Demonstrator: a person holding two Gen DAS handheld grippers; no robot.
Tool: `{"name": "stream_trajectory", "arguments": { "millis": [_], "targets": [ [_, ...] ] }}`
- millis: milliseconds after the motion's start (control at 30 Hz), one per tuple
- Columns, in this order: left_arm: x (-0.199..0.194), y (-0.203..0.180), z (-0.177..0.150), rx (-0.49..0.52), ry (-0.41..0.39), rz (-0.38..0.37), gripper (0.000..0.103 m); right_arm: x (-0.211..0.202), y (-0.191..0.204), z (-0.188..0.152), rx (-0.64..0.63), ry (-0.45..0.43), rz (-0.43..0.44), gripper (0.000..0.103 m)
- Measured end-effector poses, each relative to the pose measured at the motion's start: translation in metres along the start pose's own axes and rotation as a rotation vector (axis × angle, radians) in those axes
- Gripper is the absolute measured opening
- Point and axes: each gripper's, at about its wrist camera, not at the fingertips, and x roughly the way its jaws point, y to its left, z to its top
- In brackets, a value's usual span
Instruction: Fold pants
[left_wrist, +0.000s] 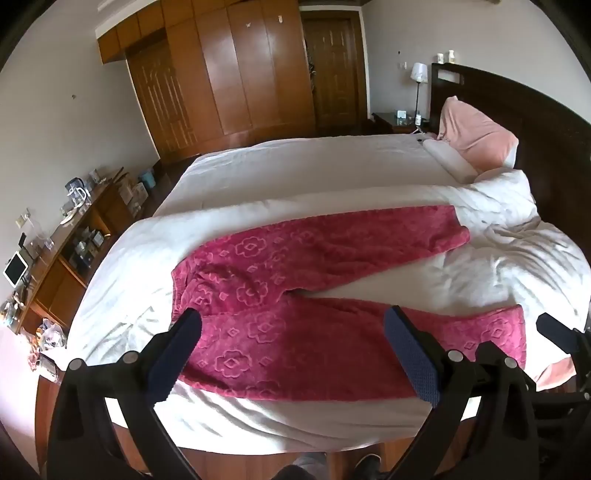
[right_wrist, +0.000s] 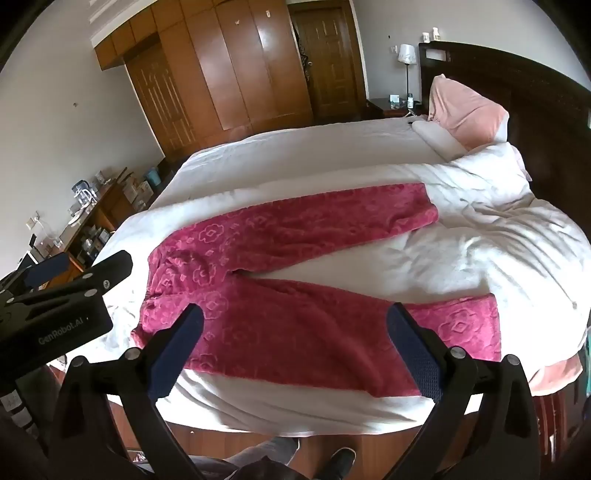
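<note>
Magenta fleece pants (left_wrist: 295, 295) with an embossed flower pattern lie flat on the white bed, waistband to the left, both legs spread apart and running right. They also show in the right wrist view (right_wrist: 295, 295). My left gripper (left_wrist: 291, 332) is open and empty, held above the near leg close to the waist. My right gripper (right_wrist: 295, 328) is open and empty, held above the middle of the near leg. The left gripper's body (right_wrist: 62, 295) shows at the left of the right wrist view.
The white bed (left_wrist: 295, 166) has a rumpled duvet (left_wrist: 517, 251) on the right, a pink pillow (left_wrist: 476, 129) and dark headboard (left_wrist: 546, 122). A wooden wardrobe (left_wrist: 221, 74) stands behind. A cluttered sideboard (left_wrist: 66, 236) runs along the left. Wooden floor and the person's feet (right_wrist: 332, 458) lie below.
</note>
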Motion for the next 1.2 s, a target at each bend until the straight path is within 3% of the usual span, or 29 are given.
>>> {"name": "stream_trajectory", "arguments": {
  "millis": [633, 1200],
  "targets": [
    [0.007, -0.003, -0.006, 0.015, 0.007, 0.008, 0.098, 0.012, -0.013, 0.002, 0.02, 0.022, -0.003, 0.1],
    [0.036, 0.0, 0.003, 0.006, 0.086, 0.019, 0.098, 0.034, -0.016, 0.013, 0.033, 0.062, -0.018, 0.1]
  ]
}}
